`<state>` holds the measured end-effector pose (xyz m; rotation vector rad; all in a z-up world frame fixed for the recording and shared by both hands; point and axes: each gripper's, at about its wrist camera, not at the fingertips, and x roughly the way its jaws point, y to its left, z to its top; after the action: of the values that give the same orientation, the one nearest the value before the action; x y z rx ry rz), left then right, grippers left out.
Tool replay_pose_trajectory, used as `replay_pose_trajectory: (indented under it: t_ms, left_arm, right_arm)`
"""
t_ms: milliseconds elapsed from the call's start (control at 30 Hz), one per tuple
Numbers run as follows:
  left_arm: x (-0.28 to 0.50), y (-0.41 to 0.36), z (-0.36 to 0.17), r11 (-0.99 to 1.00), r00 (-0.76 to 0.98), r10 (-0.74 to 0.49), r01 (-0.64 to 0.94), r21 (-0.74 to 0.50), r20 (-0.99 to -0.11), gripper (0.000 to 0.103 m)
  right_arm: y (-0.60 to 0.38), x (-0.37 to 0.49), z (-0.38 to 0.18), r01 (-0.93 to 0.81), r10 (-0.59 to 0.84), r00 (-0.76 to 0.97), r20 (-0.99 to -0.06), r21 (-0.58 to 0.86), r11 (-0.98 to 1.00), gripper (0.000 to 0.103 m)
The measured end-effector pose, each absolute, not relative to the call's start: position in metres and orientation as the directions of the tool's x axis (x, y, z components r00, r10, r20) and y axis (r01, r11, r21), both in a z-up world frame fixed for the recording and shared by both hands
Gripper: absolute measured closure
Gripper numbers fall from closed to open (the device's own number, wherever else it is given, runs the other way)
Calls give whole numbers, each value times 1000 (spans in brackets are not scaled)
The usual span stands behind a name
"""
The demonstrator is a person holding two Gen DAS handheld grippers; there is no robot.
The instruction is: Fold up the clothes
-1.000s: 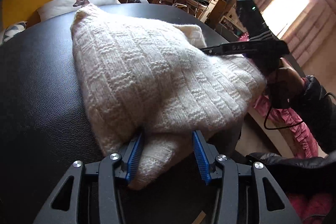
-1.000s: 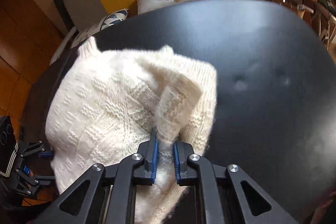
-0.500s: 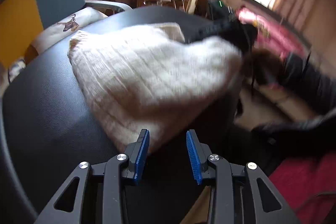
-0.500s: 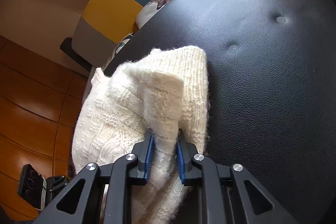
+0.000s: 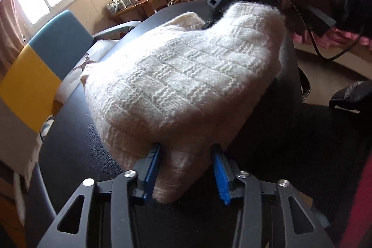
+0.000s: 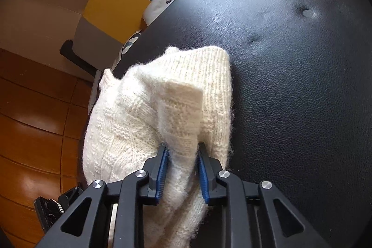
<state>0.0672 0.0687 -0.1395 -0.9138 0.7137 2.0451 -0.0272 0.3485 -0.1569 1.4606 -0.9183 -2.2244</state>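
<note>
The cream-white chunky knitted sweater (image 5: pixel 186 76) lies bunched on the round black leather-topped table (image 6: pixel 302 85), at the edge nearer the grippers. The left gripper (image 5: pixel 186 169) is closing, its blue pads touching a fold of knit between them. The right gripper (image 6: pixel 182 171) is opening (a ridge of sweater still stands between its blue pads, touching both).
</note>
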Motion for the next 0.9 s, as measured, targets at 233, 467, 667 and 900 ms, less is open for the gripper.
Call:
replay_pose_trajectory:
  t_ms: [233, 467, 667, 900]
  left_arm:
    - [73, 21, -115, -621, -427, 517, -784, 19, -742, 98]
    - [72, 0, -156, -654, -349, 450, -756, -37, -822, 103]
    - [44, -30, -104, -710, -376, 614, -648, -277, -694, 103]
    - [-25, -1, -89, -729, -403, 631, -600, -328, -663, 102]
  right_arm:
    - [337, -20, -148, -22, -529, -391, -753, 582, -813, 79]
    - [338, -20, -148, -5, -490, -409, -770, 539, -842, 75]
    - [361, -5, -140, -67, -569, -437, -697, 656, -752, 72]
    - [358, 49, -95, 96, -709, -390, -588, 740, -666, 69]
